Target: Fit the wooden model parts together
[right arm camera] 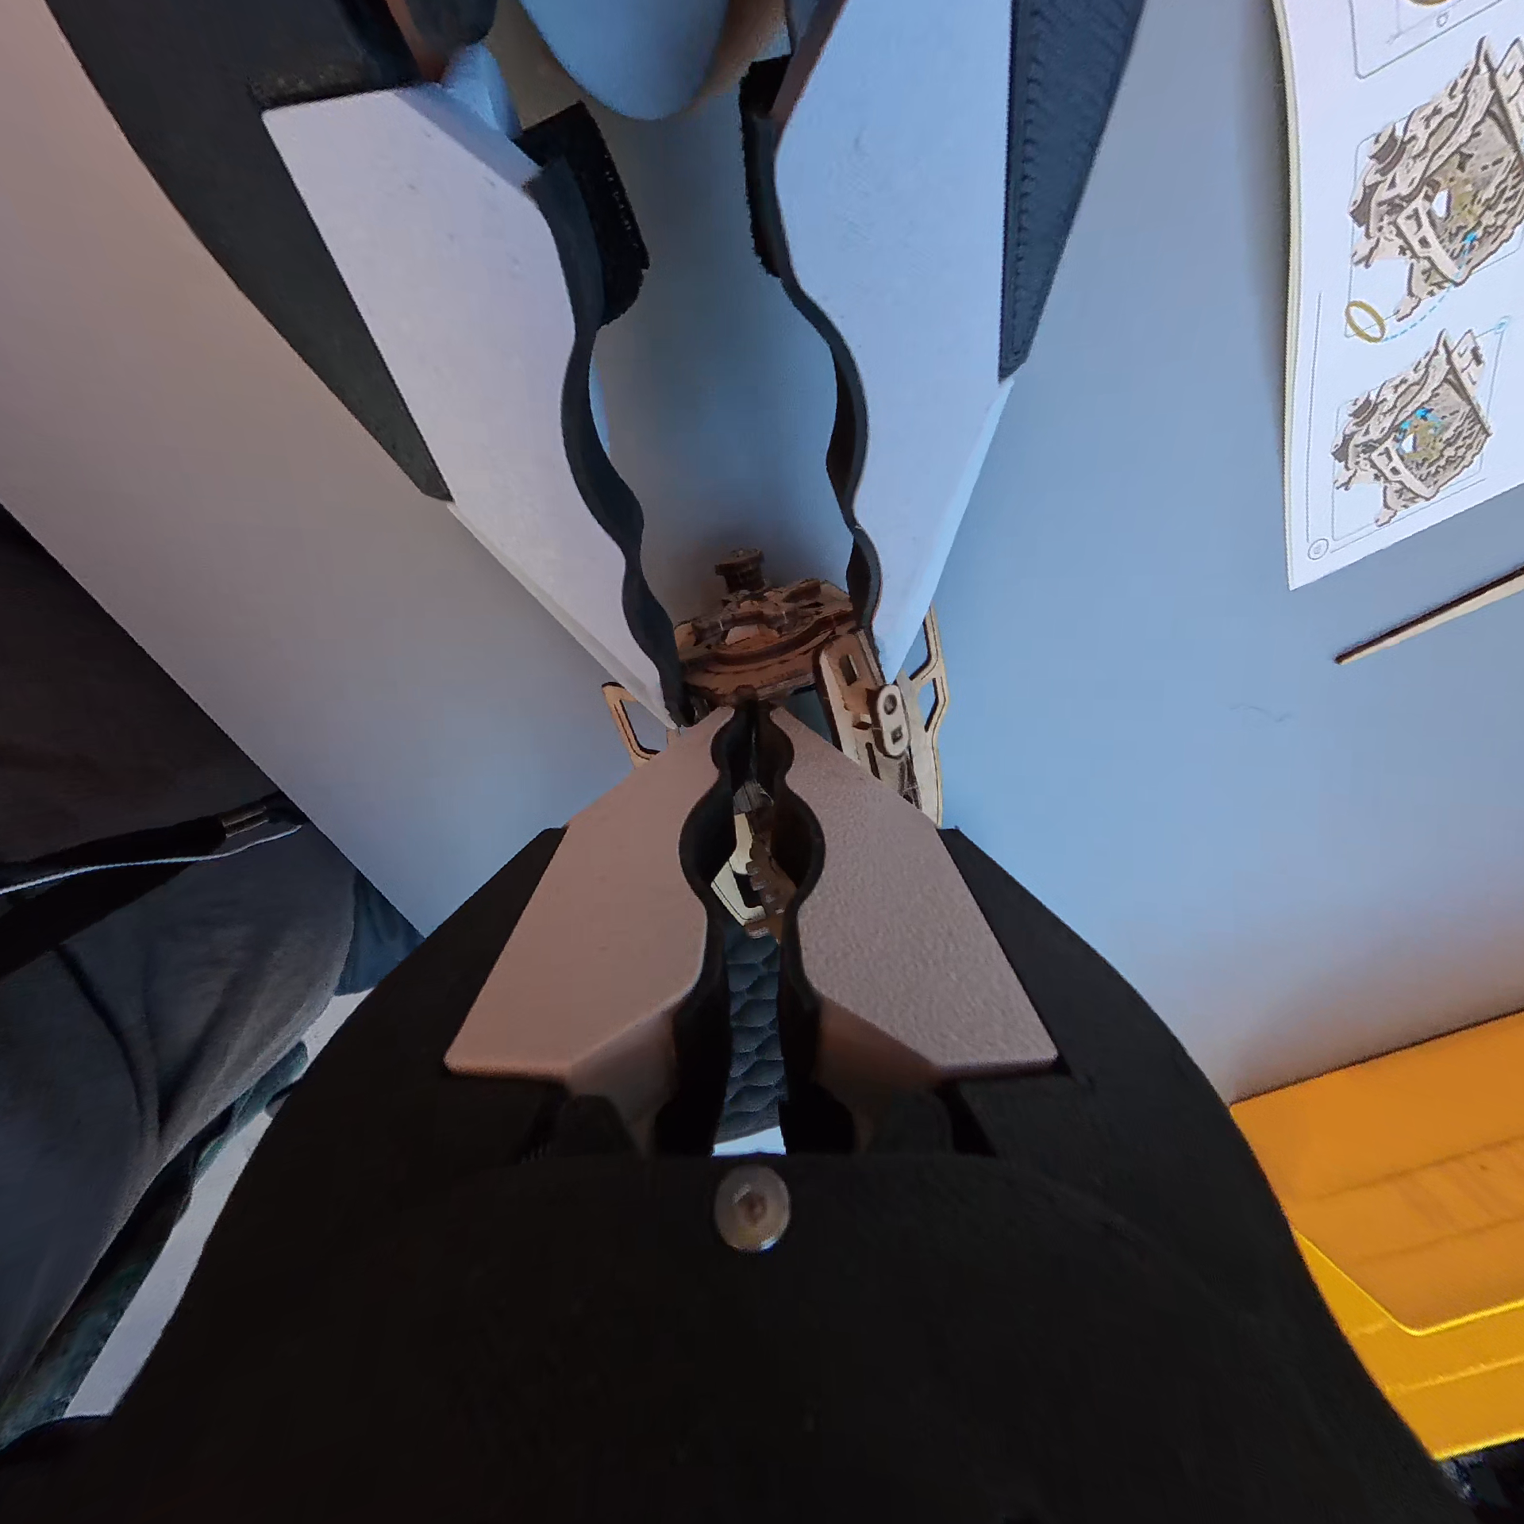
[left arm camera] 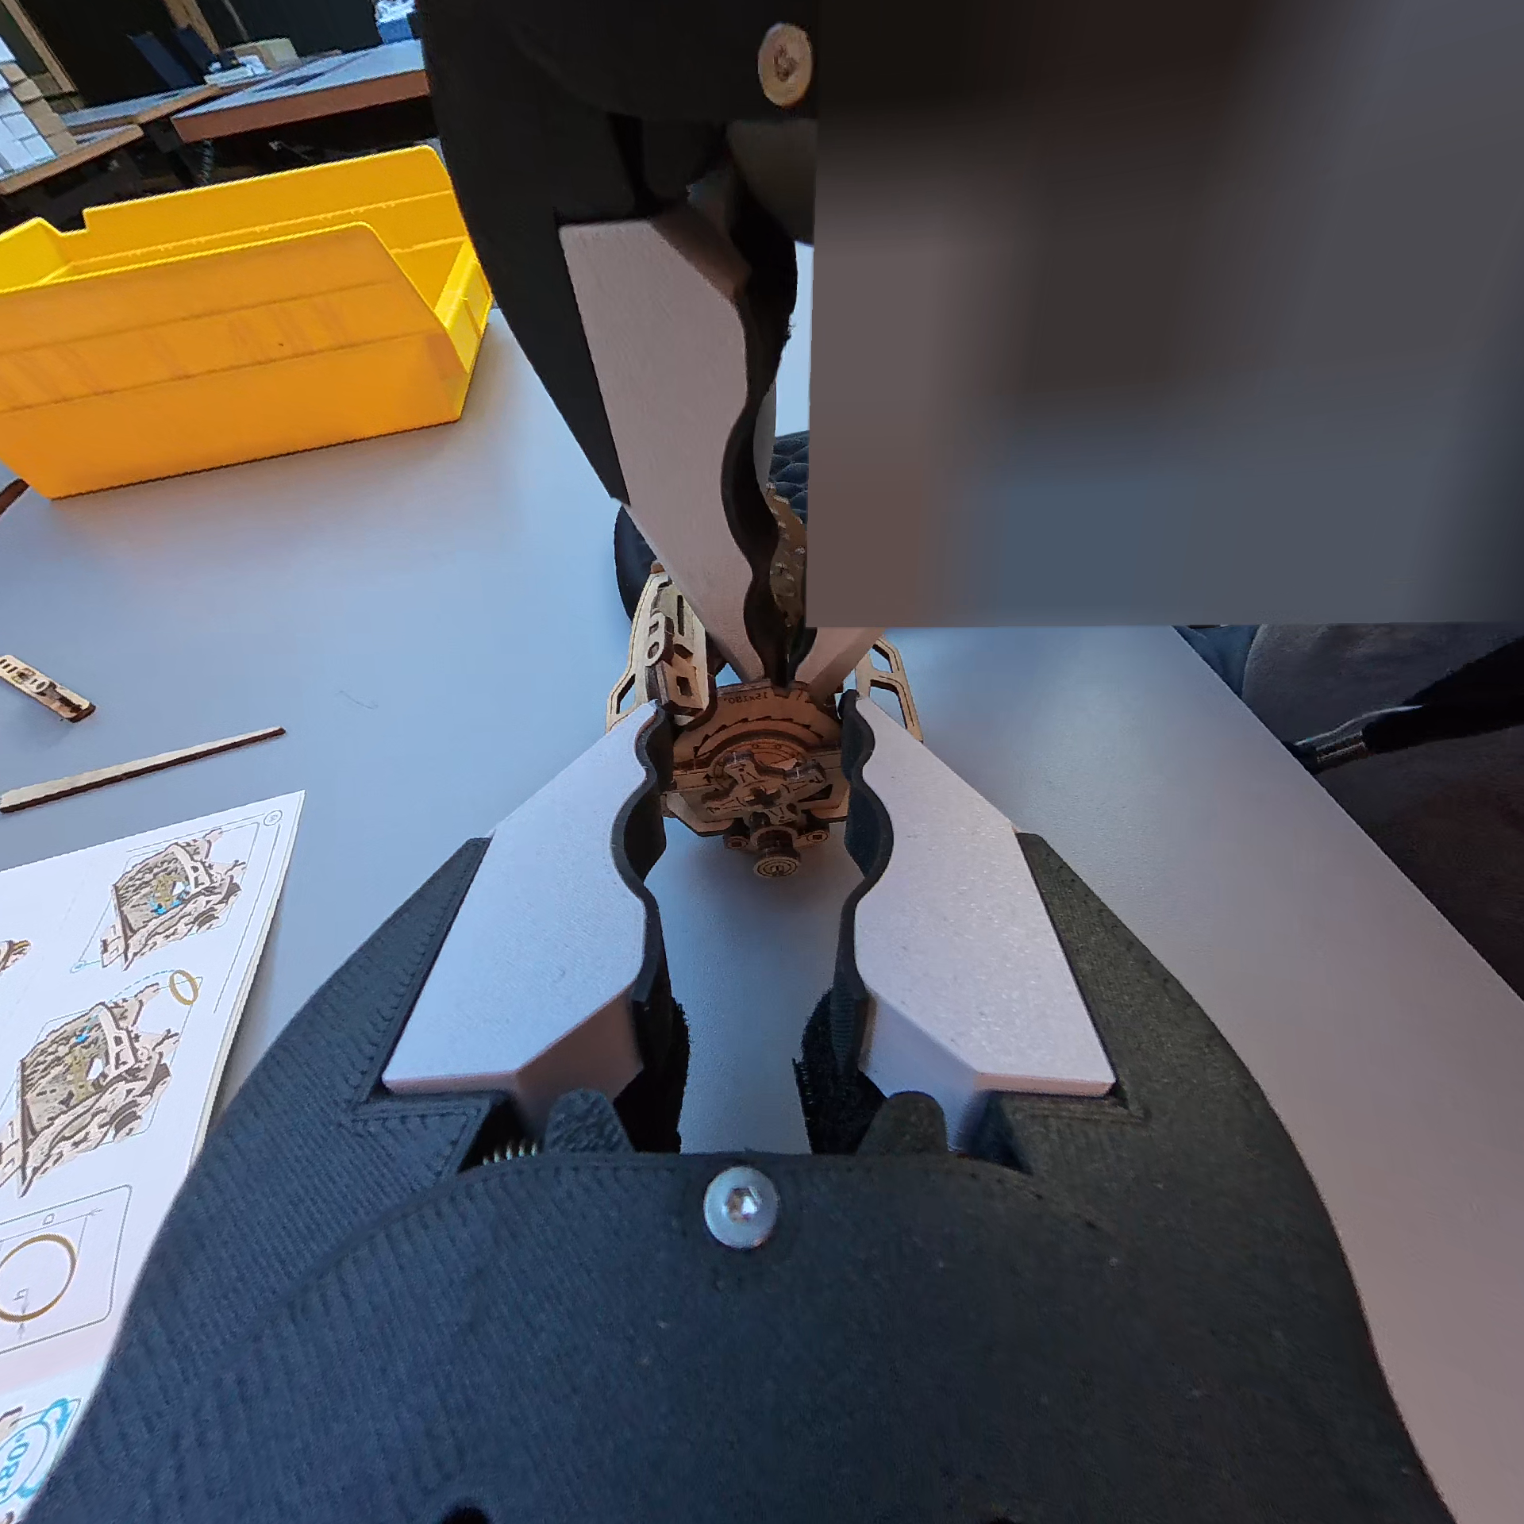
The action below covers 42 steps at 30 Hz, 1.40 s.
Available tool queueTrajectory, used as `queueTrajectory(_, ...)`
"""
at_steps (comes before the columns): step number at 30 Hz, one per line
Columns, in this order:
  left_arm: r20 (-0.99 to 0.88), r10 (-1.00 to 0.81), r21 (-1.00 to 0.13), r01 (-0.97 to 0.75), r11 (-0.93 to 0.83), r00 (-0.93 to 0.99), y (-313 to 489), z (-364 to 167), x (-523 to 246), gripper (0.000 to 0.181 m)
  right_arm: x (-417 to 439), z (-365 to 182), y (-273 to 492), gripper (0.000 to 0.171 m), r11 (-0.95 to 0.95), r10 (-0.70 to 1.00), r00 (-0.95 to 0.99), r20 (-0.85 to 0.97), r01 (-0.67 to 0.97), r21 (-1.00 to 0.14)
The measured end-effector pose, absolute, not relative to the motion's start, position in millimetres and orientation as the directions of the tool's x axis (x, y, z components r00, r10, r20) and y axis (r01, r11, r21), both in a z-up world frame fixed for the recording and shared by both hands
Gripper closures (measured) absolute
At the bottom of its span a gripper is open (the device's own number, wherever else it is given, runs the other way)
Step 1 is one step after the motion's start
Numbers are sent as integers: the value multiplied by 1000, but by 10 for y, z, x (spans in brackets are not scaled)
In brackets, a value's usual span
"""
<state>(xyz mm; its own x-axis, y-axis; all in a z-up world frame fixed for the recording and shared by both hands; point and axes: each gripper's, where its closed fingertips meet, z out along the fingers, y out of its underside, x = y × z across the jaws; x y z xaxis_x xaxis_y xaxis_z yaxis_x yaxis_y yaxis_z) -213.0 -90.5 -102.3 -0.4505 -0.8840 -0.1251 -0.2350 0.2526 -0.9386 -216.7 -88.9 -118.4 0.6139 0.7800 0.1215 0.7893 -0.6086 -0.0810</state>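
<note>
The wooden model (left arm camera: 759, 783), a small laser-cut mechanism with a round geared face and a knob, stands on the grey table (left arm camera: 412, 577). My left gripper (left arm camera: 752, 726) is shut on it, one finger on each side. My right gripper (left arm camera: 775, 660) comes down from above with its tips at the model's top edge. It is shut on a thin toothed wooden part (left arm camera: 787, 552). In the right wrist view that part (right arm camera: 746, 882) shows between the closed fingers of my right gripper (right arm camera: 746, 717). The model (right arm camera: 750, 635) sits just beyond, held by the left gripper (right arm camera: 783, 676).
A yellow bin (left arm camera: 231, 330) stands at the back left. An instruction sheet (left arm camera: 124, 1031), a thin wooden strip (left arm camera: 140, 767) and a small wooden piece (left arm camera: 45, 689) lie to the left. A dark textured round object (left arm camera: 792, 462) sits behind the model. The table's edge (left arm camera: 1319, 825) runs close on the right. Only a small space, under 4 cm, lies between the two pairs of fingers.
</note>
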Motion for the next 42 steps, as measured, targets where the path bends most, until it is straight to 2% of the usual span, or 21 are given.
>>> queueTrajectory(11,-126,-885,-939,-235,253,-449,-902,-1024,-2127,143,-2182,-1072,-832,171,-614,747,656,111,744,-262)
queueTrajectory(22,-116,-889,-940,-241,243,-444,-890,-1025,-2120,143,-2172,-1139,-831,171,-652,714,691,112,715,-253)
queueTrajectory(28,-120,-890,-939,-240,245,-440,-889,-1025,-2120,143,-2159,-1165,-837,171,-669,702,698,141,714,-207)
queueTrajectory(31,-123,-890,-939,-239,247,-439,-888,-1025,-2121,142,-2161,-1156,-826,171,-673,686,709,161,703,-230)
queueTrajectory(36,-128,-890,-938,-237,252,-438,-890,-1025,-2122,142,-2175,-1114,-810,171,-672,654,741,151,661,-333)
queueTrajectory(42,-139,-885,-937,-230,262,-444,-905,-1026,-2128,142,-2159,-1133,-866,171,-659,682,725,94,666,-350)
